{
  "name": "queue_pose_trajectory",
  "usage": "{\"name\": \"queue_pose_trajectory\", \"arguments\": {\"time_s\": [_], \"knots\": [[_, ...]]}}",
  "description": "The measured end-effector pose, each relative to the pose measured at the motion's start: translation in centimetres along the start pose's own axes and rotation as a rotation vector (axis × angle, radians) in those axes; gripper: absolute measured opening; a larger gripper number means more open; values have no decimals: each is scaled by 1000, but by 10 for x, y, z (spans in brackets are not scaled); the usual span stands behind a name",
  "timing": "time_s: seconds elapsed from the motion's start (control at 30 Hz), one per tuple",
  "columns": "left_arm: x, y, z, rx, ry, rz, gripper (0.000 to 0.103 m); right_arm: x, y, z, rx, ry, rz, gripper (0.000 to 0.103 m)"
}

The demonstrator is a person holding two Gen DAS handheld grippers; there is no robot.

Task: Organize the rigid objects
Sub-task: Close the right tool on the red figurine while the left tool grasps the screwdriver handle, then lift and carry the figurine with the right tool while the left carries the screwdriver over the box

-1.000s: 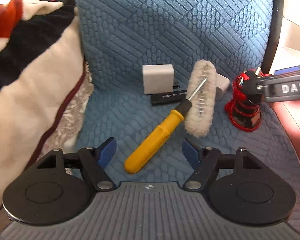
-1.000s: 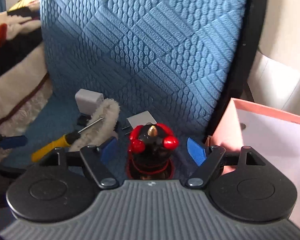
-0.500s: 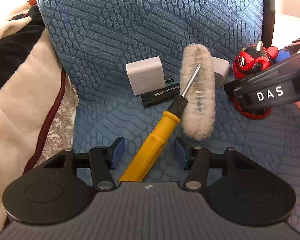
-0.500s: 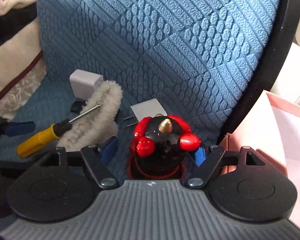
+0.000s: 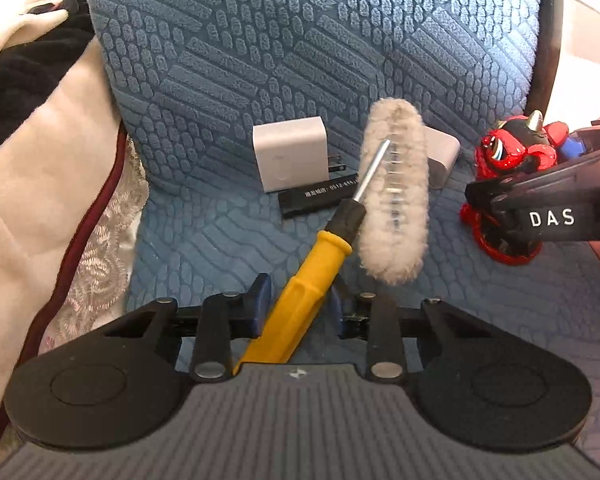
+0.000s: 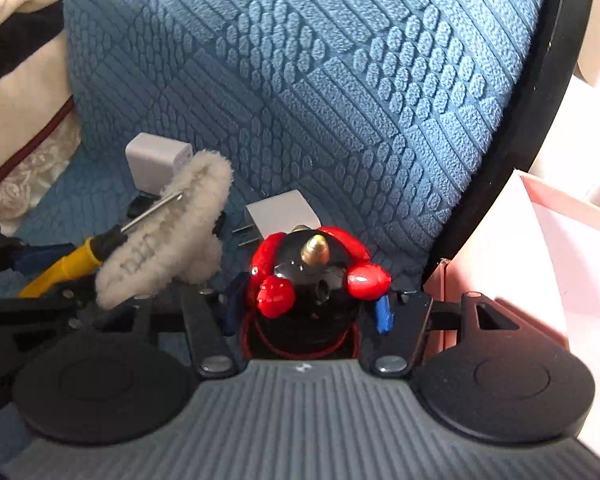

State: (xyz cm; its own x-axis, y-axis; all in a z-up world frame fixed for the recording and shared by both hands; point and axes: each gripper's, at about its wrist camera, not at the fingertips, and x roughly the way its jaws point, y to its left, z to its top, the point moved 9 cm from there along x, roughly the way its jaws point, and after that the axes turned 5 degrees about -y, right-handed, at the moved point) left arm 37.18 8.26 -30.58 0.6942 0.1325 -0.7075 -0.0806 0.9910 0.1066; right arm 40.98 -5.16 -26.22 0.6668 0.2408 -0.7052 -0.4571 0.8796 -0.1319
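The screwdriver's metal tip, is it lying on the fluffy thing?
Yes, the screwdriver has its shaft resting across the fluffy pad.

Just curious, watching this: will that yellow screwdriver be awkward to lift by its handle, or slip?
Probably stiff: the screwdriver looks like hard plastic with a metal shaft. Its smooth handle might slip slightly between the left gripper pads closing around it. The shaft rests on the fluffy brush, so lifting may nudge that.
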Motion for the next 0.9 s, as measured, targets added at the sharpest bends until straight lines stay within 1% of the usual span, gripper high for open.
{"name": "queue_pose_trajectory", "arguments": {"time_s": [0.07,0.2,0.23,0.6,0.67,0.9], "knots": [[-3,1,0,-22,6,-16,33,-3,3,-2,8,5,15,63],[-12,1,-2,-97,18,-56,24,-12,9,-4,10,7,22,63],[-14,1,-3,-116,22,-63,23,-16,11,-4,13,3,28,63],[-52,3,-14,-289,4,-115,23,-58,22,-19,10,-9,45,63],[-59,5,-20,-314,4,-126,23,-66,26,-21,14,-17,52,63],[-88,15,-39,-393,-6,-133,23,-98,35,-44,28,5,70,63]]}}
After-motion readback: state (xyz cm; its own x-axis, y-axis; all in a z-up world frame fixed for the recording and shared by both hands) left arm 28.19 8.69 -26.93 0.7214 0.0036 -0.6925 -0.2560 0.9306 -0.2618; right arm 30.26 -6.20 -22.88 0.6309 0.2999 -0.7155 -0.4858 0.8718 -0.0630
